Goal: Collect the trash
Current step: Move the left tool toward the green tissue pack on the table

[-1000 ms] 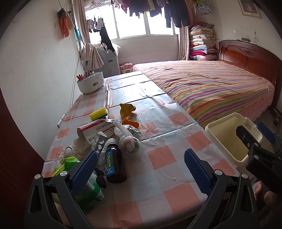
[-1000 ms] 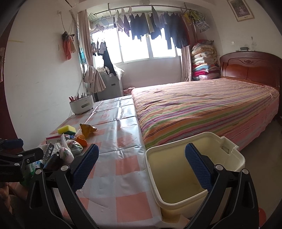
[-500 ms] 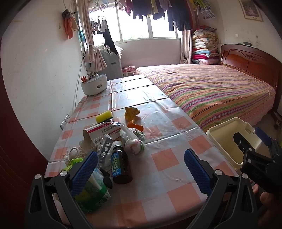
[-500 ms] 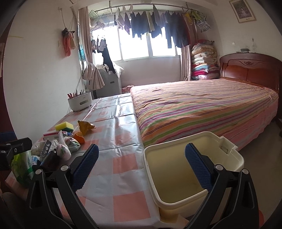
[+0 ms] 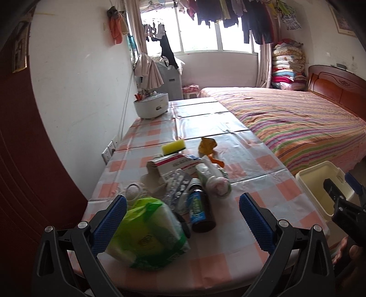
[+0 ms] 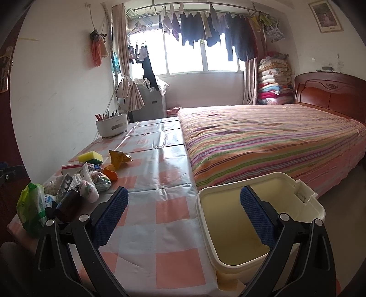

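With its blue pads spread wide and nothing between them, the left gripper (image 5: 183, 214) hovers over the near table edge, a green bag (image 5: 146, 233) and a dark bottle (image 5: 201, 210) just ahead among a heap of trash. Likewise spread and empty, the right gripper (image 6: 184, 212) straddles the rim of the cream bin (image 6: 297, 198) beside the table (image 6: 160, 228).

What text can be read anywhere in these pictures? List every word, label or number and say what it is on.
None can be read with certainty.
White-and-red cardboard box: dark printed characters, too blurred to read.
Dark brown glass bottle: blue label with print, too blurred to read.
Green plastic packet: round printed emblem, illegible.
Framed picture on the wall: caption strip, too small to read.
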The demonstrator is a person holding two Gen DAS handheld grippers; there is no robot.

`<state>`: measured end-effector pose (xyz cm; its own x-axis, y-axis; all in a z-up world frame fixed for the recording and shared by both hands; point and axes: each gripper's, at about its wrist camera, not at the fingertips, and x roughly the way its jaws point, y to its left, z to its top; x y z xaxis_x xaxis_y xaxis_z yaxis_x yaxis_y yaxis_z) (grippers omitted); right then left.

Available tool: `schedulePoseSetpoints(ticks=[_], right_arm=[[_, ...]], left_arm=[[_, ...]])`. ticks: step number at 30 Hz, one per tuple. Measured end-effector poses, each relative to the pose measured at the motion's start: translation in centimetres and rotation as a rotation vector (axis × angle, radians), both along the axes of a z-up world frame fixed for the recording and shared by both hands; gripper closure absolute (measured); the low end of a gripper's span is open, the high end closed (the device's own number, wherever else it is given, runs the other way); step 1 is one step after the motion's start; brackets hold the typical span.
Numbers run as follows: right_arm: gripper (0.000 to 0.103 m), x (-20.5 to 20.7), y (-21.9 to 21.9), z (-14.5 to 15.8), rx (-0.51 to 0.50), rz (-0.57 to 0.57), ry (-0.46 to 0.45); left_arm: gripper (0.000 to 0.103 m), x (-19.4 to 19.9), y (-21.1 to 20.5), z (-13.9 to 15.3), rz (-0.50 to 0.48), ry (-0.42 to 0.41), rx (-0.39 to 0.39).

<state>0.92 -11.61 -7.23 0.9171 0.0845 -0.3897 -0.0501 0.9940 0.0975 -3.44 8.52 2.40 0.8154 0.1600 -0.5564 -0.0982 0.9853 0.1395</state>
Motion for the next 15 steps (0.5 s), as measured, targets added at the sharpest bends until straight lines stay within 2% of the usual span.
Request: schedulePoseSetpoints(ticks=[5, 15], right_arm=[[0.006, 0.3, 0.7, 0.2, 0.019, 0.063, 0.010], [0.006, 2.1, 3.9, 2.2, 0.090, 0.336, 0.009]], left_arm=[[0.007, -0.8, 2.4, 0.1, 0.052, -0.005, -0.008], [0.007, -1.9, 7.2, -1.0, 0.087, 0.023, -0.100]])
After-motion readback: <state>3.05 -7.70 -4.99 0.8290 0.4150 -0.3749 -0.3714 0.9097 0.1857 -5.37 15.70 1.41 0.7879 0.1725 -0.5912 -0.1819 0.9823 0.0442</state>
